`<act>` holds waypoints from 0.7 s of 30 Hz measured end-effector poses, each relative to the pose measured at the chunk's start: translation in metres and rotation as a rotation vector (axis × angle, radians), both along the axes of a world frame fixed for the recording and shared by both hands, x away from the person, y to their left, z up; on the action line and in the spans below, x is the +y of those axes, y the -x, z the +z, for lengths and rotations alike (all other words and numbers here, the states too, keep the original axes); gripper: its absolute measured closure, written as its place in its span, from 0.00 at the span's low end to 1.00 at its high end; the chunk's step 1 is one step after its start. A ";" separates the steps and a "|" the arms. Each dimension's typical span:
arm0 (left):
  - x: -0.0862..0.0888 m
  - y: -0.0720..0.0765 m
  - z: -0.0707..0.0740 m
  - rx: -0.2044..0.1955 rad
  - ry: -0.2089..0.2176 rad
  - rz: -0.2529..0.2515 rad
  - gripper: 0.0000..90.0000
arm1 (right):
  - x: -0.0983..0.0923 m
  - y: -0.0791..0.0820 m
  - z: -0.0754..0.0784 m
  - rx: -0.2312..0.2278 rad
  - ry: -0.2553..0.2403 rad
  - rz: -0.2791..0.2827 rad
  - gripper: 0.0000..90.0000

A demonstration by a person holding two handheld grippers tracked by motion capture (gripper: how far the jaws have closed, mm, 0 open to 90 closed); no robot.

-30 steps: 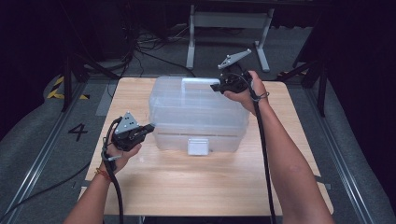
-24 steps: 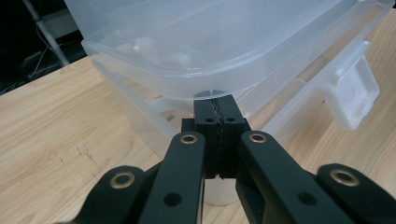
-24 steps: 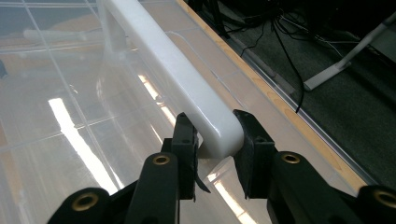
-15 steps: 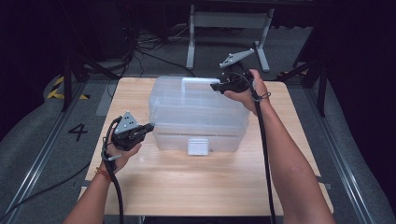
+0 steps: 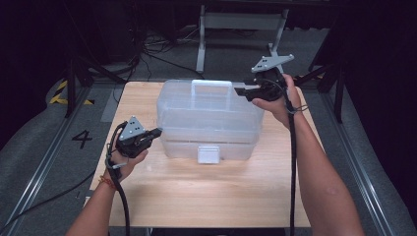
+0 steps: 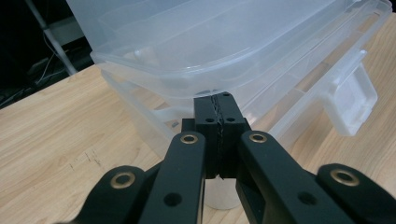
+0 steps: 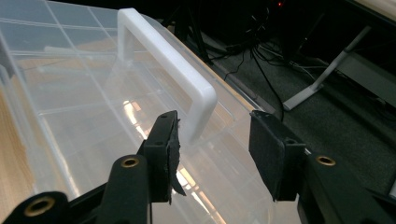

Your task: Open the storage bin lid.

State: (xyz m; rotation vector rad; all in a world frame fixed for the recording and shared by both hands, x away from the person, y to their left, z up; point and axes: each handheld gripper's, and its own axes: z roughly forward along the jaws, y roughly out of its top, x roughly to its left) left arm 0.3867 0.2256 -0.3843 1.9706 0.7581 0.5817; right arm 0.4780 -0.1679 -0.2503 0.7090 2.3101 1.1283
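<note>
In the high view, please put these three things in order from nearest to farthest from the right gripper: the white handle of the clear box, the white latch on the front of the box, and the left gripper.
Measured from the right gripper:
1. White handle: on top of the clear box, just to the gripper's left.
2. White latch: on the box's front wall, toward the person.
3. Left gripper: at the box's front left corner, farthest away.

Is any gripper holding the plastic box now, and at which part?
No. The right gripper is open by the white handle, its jaws just opening with nothing between them. The left gripper is shut and empty at the box.
</note>
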 end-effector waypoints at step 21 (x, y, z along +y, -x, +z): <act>0.001 -0.004 0.015 -0.012 -0.022 -0.010 1.00 | -0.073 0.048 -0.020 -0.067 -0.077 -0.021 0.50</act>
